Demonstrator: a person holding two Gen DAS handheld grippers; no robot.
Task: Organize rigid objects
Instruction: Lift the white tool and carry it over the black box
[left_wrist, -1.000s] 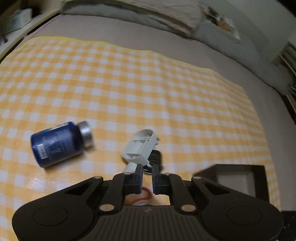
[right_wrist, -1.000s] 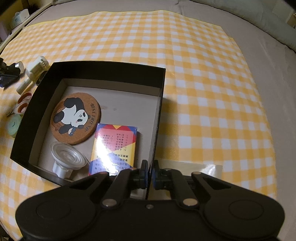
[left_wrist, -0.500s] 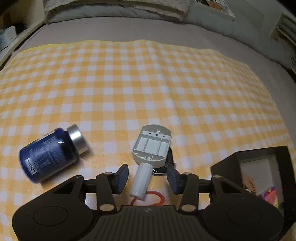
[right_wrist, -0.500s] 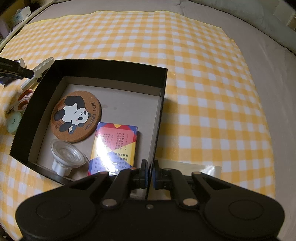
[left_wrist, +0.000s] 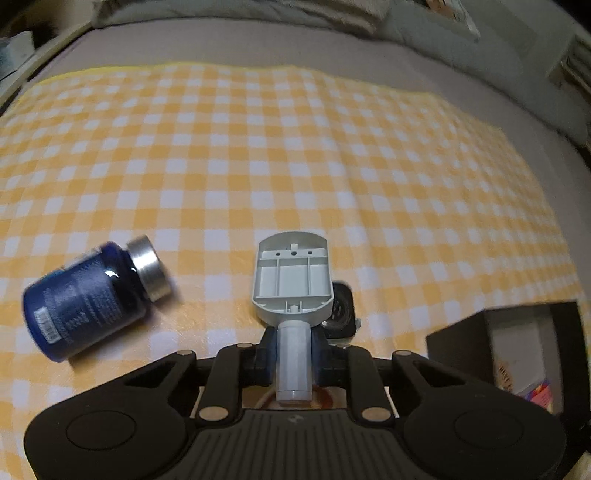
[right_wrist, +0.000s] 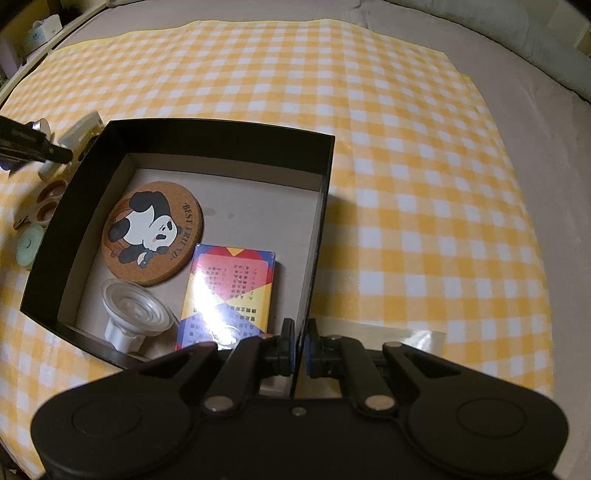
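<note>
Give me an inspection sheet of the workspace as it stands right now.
Surface: yellow checked cloth over a grey bed.
Job's things: black box holds panda coaster, card pack, clear suction cup. Grey plastic tool in hand; blue bottle lies on its side.
Clutter: orange-handled scissors, green disc beside the box.
Grippers: left tongs shut on the tool's handle; right tongs shut on the box wall.
Cables: nothing seen.
Surroundings: pillows, shelves, dim.

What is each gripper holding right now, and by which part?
The left gripper grips the grey plastic tool by its round handle. The right gripper pinches the black box by its near wall.
</note>
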